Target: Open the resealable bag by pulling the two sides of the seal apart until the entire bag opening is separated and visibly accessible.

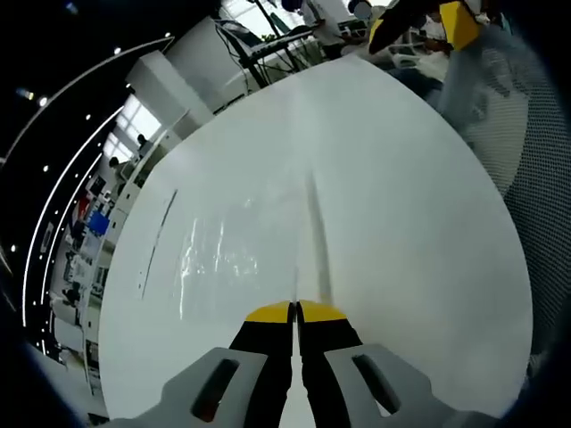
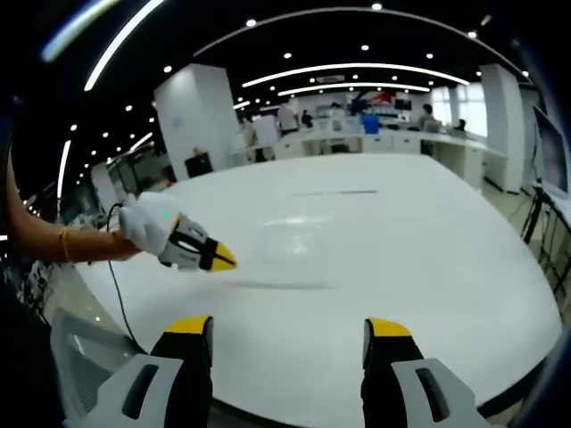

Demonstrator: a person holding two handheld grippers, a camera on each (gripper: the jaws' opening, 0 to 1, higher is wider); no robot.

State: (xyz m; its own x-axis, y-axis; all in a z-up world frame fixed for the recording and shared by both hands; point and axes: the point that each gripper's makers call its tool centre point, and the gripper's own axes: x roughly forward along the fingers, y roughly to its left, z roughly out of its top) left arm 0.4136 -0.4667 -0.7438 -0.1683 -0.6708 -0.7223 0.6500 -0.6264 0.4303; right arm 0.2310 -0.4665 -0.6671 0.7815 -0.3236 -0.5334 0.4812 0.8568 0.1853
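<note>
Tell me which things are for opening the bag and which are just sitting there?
For the job:
bag, clear, flat on the table
left tongs, shut, on the bag's edge
right tongs, open

Just there:
table
thin strip farther along the table
desks behind

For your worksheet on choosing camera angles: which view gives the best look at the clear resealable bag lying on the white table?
The left gripper view: the bag lies flat just ahead of the shut left gripper, its glare and edges readable. In the right gripper view the bag is a faint sheen farther off on the table, beyond the open right gripper.
</note>
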